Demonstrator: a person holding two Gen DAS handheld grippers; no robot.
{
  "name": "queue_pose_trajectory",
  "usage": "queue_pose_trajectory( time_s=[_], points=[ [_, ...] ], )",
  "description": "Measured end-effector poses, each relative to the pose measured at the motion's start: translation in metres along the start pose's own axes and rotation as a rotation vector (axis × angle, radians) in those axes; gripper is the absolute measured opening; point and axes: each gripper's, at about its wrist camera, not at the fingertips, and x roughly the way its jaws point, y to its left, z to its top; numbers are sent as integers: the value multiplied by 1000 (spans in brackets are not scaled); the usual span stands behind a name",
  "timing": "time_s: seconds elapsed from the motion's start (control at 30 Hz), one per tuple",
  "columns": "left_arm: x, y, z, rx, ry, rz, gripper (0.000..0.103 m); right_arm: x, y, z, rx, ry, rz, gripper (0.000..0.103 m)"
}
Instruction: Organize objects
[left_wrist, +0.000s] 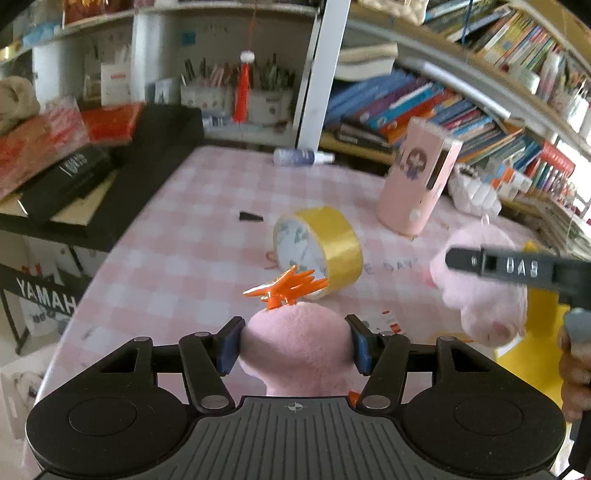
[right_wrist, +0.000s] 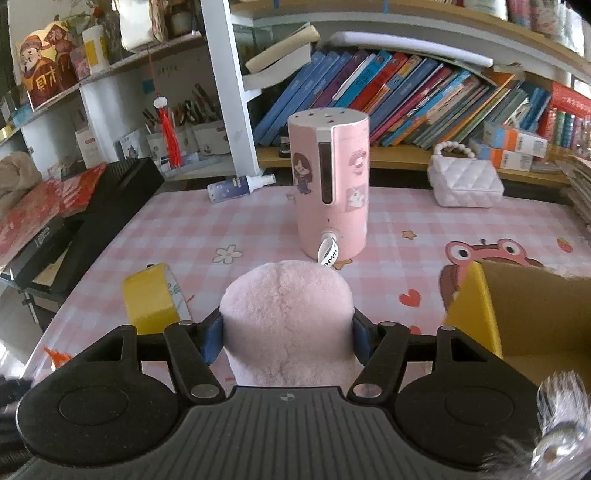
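Observation:
My left gripper (left_wrist: 295, 343) is shut on a pink plush piece (left_wrist: 295, 350), both blue pads pressed into its sides. An orange spiky plastic bit (left_wrist: 288, 288) sticks up from its top. My right gripper (right_wrist: 288, 336) is shut on a pink plush lump (right_wrist: 288, 325) with a white tag (right_wrist: 328, 254) at its far end. In the left wrist view the right gripper (left_wrist: 498, 266) shows at the right, clamped on that plush (left_wrist: 480, 288). I cannot tell whether both pieces belong to one toy. Both are held above the pink checked table (right_wrist: 221, 229).
A yellow tape roll (left_wrist: 325, 247) lies on its side mid-table. A pink cylinder appliance (right_wrist: 332, 188) stands behind it. An open yellow cardboard box (right_wrist: 517, 317) sits at the right. A white quilted bag (right_wrist: 465, 184), a spray bottle (right_wrist: 240, 186), bookshelves and black boxes (left_wrist: 74, 177) ring the table.

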Motion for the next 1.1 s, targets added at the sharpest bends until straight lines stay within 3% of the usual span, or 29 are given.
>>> queue_pose_trajectory(
  time_s=[0.6,1.1],
  points=[
    [-59,3,-46,32,-17,-66,57,-70,29,-70,-66,76,9,63],
    [-108,1,-87,98,-9,-140,57,-127,49,-121,-32,87,-14,63]
  ],
)
